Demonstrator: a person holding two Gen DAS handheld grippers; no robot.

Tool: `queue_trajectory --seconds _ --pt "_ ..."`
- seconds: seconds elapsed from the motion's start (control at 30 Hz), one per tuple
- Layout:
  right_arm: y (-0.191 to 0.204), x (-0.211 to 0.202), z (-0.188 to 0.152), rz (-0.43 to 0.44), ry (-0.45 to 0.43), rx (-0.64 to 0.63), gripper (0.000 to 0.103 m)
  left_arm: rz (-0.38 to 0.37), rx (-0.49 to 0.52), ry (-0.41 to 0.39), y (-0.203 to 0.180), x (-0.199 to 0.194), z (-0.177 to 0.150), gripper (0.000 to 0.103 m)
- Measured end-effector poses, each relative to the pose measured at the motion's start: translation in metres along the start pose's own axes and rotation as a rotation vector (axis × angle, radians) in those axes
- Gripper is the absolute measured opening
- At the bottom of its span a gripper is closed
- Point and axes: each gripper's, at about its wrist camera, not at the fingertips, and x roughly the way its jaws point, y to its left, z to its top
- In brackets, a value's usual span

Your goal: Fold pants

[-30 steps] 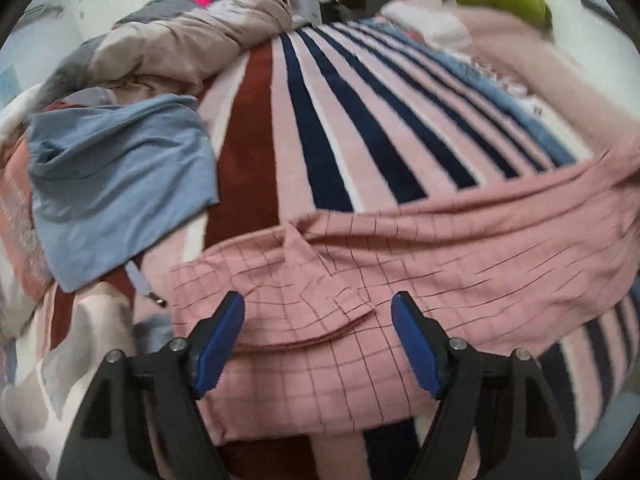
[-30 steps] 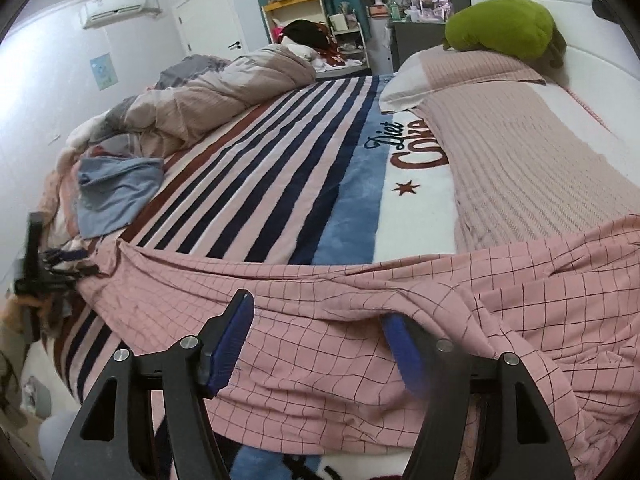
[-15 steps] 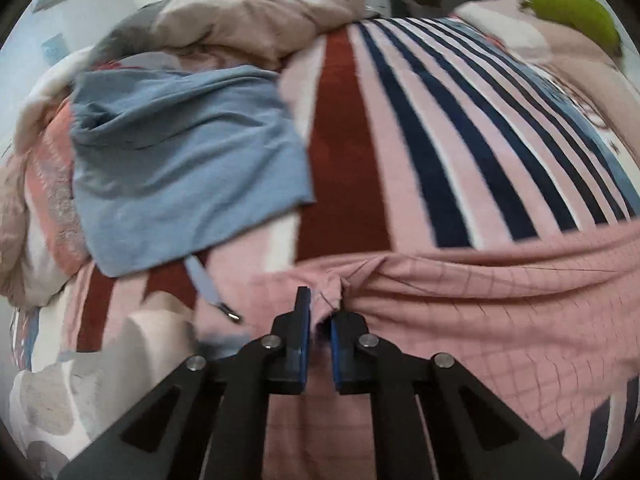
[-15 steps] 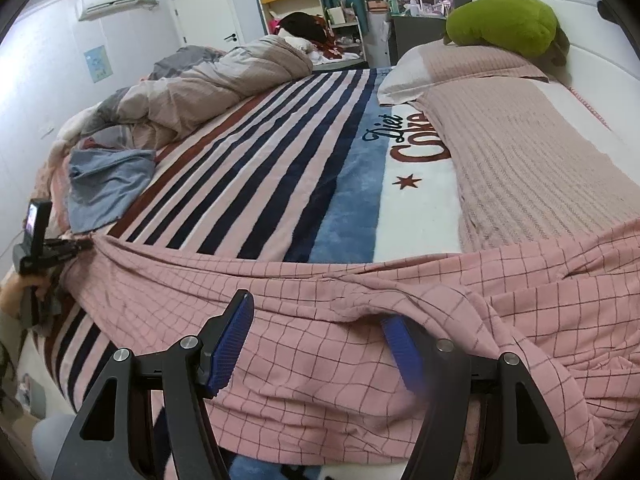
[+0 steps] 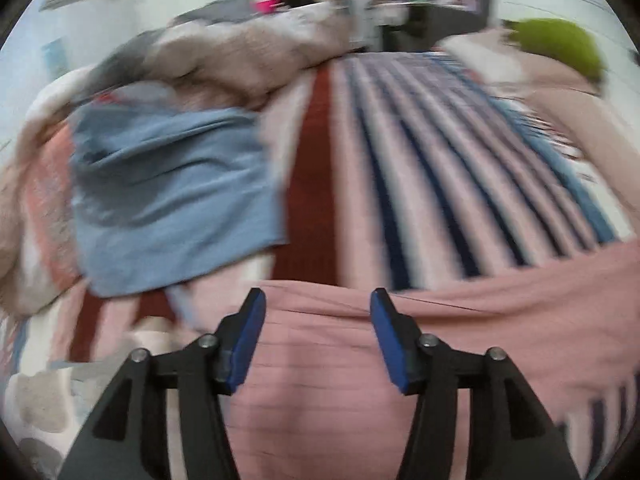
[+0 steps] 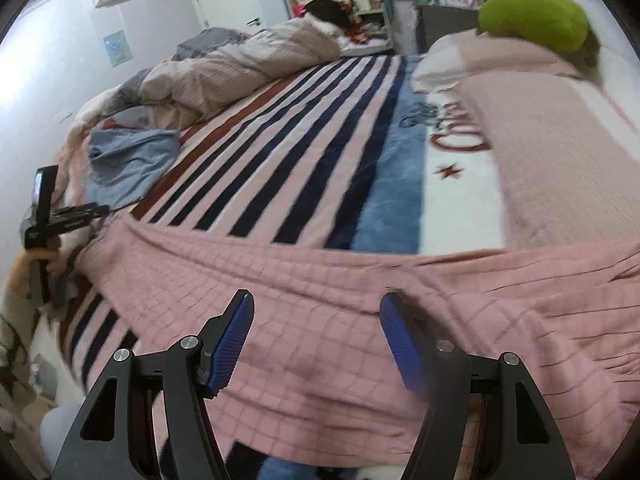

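The pink checked pants lie stretched across the near edge of the striped bed. In the left wrist view they fill the lower middle. My left gripper is open just above the pants' left end, holding nothing; it also shows in the right wrist view at the far left. My right gripper is open, its jaws spread over the pants, and its right finger presses against a fold of the cloth.
A blue garment lies left of the pants. A rumpled beige duvet is heaped at the far left of the striped blanket. A pink knitted cover and a green plush lie right.
My left gripper was shut on the pants' left corner half a second ago and has now opened and let go. The pants lie pulled out straighter. My right gripper stays open.
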Motion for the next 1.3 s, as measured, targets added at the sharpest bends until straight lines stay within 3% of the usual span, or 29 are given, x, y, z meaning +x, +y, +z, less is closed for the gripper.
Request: queue_trajectory --seconds 0.03,0.07,0.13,0.17,0.23,0.37,0.6,0.73,0.87,0.97,1.0,1.07,1.17,1.3 --pt "0.003 0.004 -0.002 0.028 0.018 -0.003 0.053 -0.078 0.016 0.009 -0.016 -0.002 -0.004 0.051" --pt "0.006 0.009 -0.004 0.048 0.041 -0.011 0.038 -0.126 0.022 0.017 -0.026 -0.002 -0.006 0.051" --pt "0.011 0.021 -0.009 0.074 0.09 -0.027 0.024 -0.256 0.036 0.058 -0.055 0.003 -0.013 0.051" --pt "0.012 0.028 -0.012 0.08 0.109 -0.033 0.02 -0.314 0.047 0.092 -0.072 0.011 -0.017 0.051" --pt "0.011 0.04 -0.016 0.063 0.135 -0.032 0.016 -0.36 0.064 0.126 -0.091 0.023 -0.022 0.051" --pt "-0.004 0.057 -0.015 0.001 0.151 -0.023 0.013 -0.34 0.096 0.136 -0.117 0.047 -0.02 0.051" --pt "-0.025 0.075 0.014 -0.12 0.13 -0.038 0.008 -0.332 0.072 0.113 -0.119 0.073 0.01 0.051" --pt "-0.029 0.078 0.033 -0.181 0.102 -0.061 0.008 -0.267 0.051 0.067 -0.111 0.081 0.028 0.051" --pt "-0.033 0.08 0.05 -0.263 0.063 -0.101 0.01 -0.261 -0.002 0.084 -0.104 0.098 0.034 0.051" --pt "-0.036 0.064 0.054 -0.218 0.036 -0.068 0.013 -0.269 -0.004 0.05 -0.104 0.083 0.031 0.051" --pt "-0.036 0.055 0.053 -0.206 0.024 -0.061 0.016 -0.272 -0.004 0.037 -0.105 0.074 0.029 0.054" --pt "-0.037 0.029 0.048 -0.204 -0.016 -0.053 0.034 -0.273 -0.001 -0.003 -0.107 0.051 0.024 0.06" --pt "-0.039 -0.012 0.031 -0.232 -0.066 -0.056 0.042 -0.283 -0.002 -0.057 -0.115 0.016 0.014 0.061" --pt "-0.047 -0.075 -0.006 -0.329 -0.139 -0.051 0.054 -0.348 0.006 -0.097 -0.135 -0.021 -0.001 0.071"
